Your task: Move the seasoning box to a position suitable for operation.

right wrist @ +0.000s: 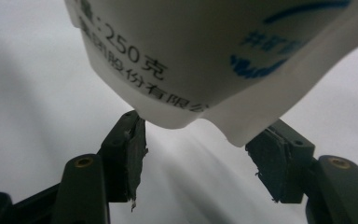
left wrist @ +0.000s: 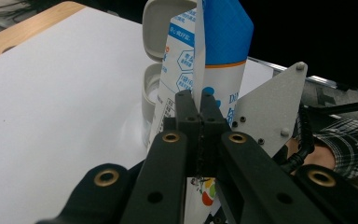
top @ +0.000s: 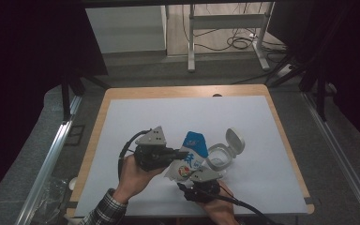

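- We see a white pouch (top: 191,157) with a blue top and blue print.
- We see a pale grey flip-lid container (top: 223,152).
- The mat (top: 136,117) is white, the table (top: 104,108) edge wood-toned.
- Our sleeve (top: 104,206) is plaid.

The pouch (top: 191,158) is thin plastic film, glossy white with blue print, creased along its seam. The lidded container (top: 225,151) beside it is smooth, pale, matt plastic. A matt white sheet (top: 136,117) covers the table, whose bare far edge (top: 178,91) shows light wood grain. The left gripper (top: 177,153) has matt black plastic jaws with brass-coloured rivets and a dull grey metal plate; the right gripper's (right wrist: 196,161) pads (right wrist: 134,154) look like rough, frayed black rubber. The sleeve (top: 104,206) is checked woven cloth.
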A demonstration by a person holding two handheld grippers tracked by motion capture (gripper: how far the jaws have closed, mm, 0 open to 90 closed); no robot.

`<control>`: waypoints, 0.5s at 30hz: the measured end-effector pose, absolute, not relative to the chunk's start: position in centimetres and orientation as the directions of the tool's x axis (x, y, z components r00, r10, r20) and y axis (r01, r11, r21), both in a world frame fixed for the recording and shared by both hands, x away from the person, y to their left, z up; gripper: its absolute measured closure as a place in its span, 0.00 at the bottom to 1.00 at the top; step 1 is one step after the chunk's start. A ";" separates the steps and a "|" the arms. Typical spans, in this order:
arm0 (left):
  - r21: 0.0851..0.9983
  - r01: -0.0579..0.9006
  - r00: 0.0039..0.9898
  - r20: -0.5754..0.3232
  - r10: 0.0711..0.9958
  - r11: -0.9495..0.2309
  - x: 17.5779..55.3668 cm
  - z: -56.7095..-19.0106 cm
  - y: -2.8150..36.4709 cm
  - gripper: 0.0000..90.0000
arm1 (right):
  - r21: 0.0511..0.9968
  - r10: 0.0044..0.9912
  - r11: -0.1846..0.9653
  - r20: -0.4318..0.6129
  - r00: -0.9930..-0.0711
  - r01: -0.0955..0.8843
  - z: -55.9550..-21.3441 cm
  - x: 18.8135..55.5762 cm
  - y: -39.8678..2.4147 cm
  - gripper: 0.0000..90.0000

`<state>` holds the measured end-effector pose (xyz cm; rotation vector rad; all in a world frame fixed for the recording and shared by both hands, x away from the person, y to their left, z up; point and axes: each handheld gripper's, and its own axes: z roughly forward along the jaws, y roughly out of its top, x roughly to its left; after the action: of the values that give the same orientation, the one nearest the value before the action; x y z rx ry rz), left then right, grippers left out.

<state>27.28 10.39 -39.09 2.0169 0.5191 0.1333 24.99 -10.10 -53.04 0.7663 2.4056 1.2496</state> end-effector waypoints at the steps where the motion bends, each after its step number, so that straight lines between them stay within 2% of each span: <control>1: 0.865 0.305 0.901 -0.126 0.415 -0.399 27.3 -39.1 10.4 1.00 | 0.825 0.596 0.473 -0.042 -0.802 0.308 -53.0 25.0 -10.1 0.43; 7: 0.865 0.311 0.901 -0.137 0.411 -0.393 27.2 -39.0 10.4 1.00 | 0.839 0.600 0.475 -0.087 -0.795 0.266 -53.0 25.0 -10.1 0.48; 15: 0.863 0.321 0.899 -0.149 0.411 -0.390 27.3 -39.1 10.2 1.00 | 0.860 0.609 0.445 -0.085 -0.789 0.251 -52.9 25.0 -10.0 0.52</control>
<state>27.34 10.22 -39.10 2.0071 0.5304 0.1074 24.95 -10.03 -52.92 0.7279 2.3184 1.2837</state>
